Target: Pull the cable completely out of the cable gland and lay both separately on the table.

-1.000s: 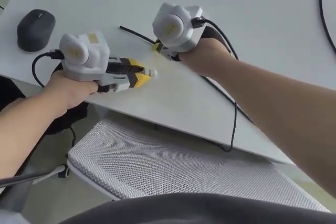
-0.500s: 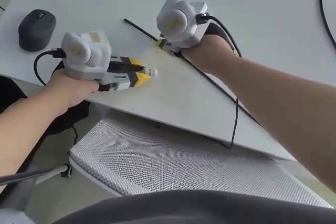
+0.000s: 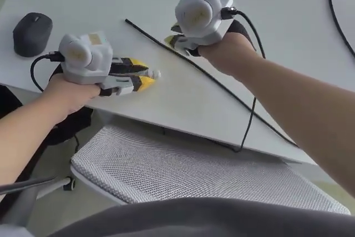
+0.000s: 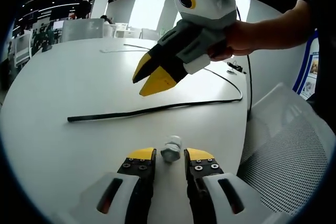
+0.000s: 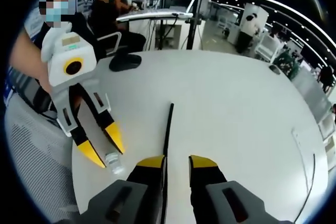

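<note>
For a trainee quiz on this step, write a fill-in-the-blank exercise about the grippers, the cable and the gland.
The left gripper is shut on the white ____. The black cable lies flat on the ____. The right gripper hovers above that cable with its jaws ____.
Missing words: cable gland; table; open.

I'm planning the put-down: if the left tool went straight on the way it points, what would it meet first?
Probably the black cable, lying crosswise on the table beyond the cable gland it grips; the right tool hangs above, depth unclear.
</note>
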`<state>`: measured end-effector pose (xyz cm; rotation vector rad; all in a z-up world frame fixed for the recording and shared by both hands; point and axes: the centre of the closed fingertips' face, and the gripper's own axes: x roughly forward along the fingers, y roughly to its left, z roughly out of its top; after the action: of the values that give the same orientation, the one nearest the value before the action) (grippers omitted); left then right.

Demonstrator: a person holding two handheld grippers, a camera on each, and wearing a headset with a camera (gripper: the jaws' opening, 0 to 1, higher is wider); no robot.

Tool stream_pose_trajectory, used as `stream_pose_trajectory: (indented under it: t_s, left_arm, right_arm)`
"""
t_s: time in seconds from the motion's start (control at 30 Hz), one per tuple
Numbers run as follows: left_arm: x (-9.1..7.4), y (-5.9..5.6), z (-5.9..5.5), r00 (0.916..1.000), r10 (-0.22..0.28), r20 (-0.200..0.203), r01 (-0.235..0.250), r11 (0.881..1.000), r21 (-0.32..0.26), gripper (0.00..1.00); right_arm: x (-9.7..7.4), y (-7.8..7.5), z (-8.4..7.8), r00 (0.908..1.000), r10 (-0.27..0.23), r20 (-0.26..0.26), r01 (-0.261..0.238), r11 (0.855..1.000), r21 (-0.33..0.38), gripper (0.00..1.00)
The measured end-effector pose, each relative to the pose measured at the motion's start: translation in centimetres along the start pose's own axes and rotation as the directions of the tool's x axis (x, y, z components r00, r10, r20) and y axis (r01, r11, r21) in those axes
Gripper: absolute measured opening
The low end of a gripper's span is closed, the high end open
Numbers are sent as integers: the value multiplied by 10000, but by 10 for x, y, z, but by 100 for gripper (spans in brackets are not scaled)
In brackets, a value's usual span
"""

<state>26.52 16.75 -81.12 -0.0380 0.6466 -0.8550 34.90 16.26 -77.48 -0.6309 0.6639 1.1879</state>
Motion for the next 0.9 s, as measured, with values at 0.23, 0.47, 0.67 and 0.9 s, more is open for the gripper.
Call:
stream_pose_trajectory:
  t_s: [0.23,0.47,0.67,0.9]
  left_arm:
    - [-3,-1,3,9999,99,36,-99,10000,1,26]
    - [-9,-6,7,9996,245,101,-244,9997,-39,35]
    - [-16,-13,11,9995,269,184,-267,9996,-118,39]
    - [-32,-24,25,9976,404,561,-388,9988,-302,46]
  right_arm:
    - [-27,-5,3,9985,-187,512,164,9989,448,17]
    - [-53,-3,13,9925,-219,1202,109,9957,917,23]
    - [-77,2,20,9854,-320,1674,156,9950,986,26]
    - [-119,7,22,9700,-683,2335,330,9879,1517,31]
